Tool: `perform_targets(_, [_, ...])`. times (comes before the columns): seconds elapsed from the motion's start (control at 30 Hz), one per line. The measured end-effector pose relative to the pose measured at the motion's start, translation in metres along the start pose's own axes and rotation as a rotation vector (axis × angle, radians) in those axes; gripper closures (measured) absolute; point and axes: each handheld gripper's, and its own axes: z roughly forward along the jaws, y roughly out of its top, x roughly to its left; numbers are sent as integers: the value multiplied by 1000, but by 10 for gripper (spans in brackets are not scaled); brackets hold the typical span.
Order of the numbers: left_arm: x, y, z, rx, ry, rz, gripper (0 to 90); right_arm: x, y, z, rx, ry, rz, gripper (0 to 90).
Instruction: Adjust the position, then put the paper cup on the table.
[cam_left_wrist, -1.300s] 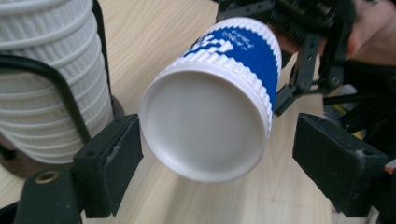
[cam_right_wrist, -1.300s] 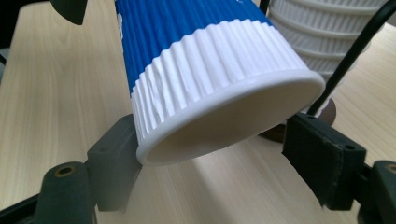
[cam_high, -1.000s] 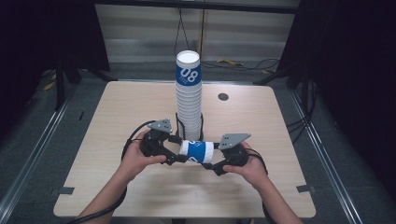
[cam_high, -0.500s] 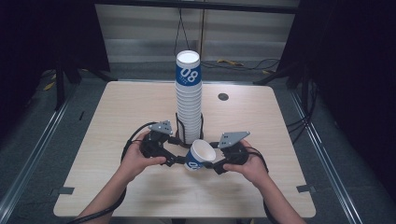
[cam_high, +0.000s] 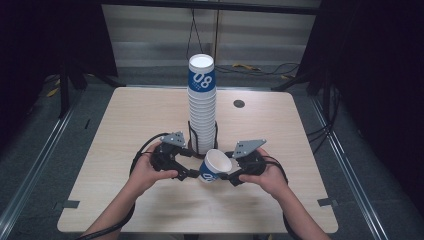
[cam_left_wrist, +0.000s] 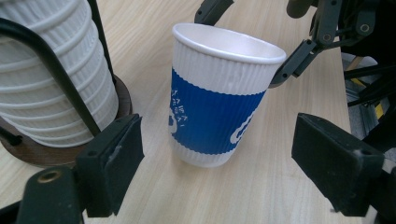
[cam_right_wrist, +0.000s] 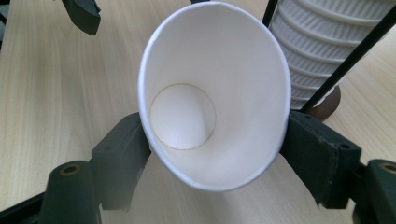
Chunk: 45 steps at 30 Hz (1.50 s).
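Observation:
A white paper cup with a blue band (cam_high: 215, 167) stands mouth up and slightly tilted just above the table, in front of the tall stack of the same cups (cam_high: 202, 105). My right gripper (cam_high: 226, 176) is shut on the cup (cam_right_wrist: 210, 93), its jaws squeezing the wall into an oval. My left gripper (cam_high: 191, 174) is open. In the left gripper view its jaws stand wide apart on either side of the cup (cam_left_wrist: 219, 102) without touching it. The stack (cam_left_wrist: 51, 84) sits in a black wire holder on a round wooden base (cam_left_wrist: 28, 149).
The light wooden table (cam_high: 125, 130) has a small dark round disc (cam_high: 239, 103) at its back right. The cup stack stands just behind both hands. Cables trail from the grippers across the table. Grey floor and metal rails (cam_high: 30, 165) lie beyond the table edges.
The cup lay sideways between both grippers a second ago. It has been turned mouth up in the right gripper, and the left gripper has let go and opened.

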Motion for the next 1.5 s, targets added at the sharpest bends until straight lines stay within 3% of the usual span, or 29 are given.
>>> perform_targets(0.1, [0, -2, 0, -4, -1, -2, 165, 0, 2, -1, 14, -5, -6, 234])
perform_targets(0.4, [0, -10, 0, 2, 2, -6, 164, 5, 7, 4, 85, -24, -86, 217])
perform_targets(0.6, [0, -15, -1, 1, 6, -15, 164, 7, 10, 8, 90, -10, -105, 195])
perform_targets(1.1, [-1, -25, -7, 15, 29, -10, 165, 12, 12, 16, 71, 1, -91, 179])
perform_targets(1.5, [1, -34, -15, 9, 45, -24, 165, 14, 7, 25, 39, 22, -43, 163])
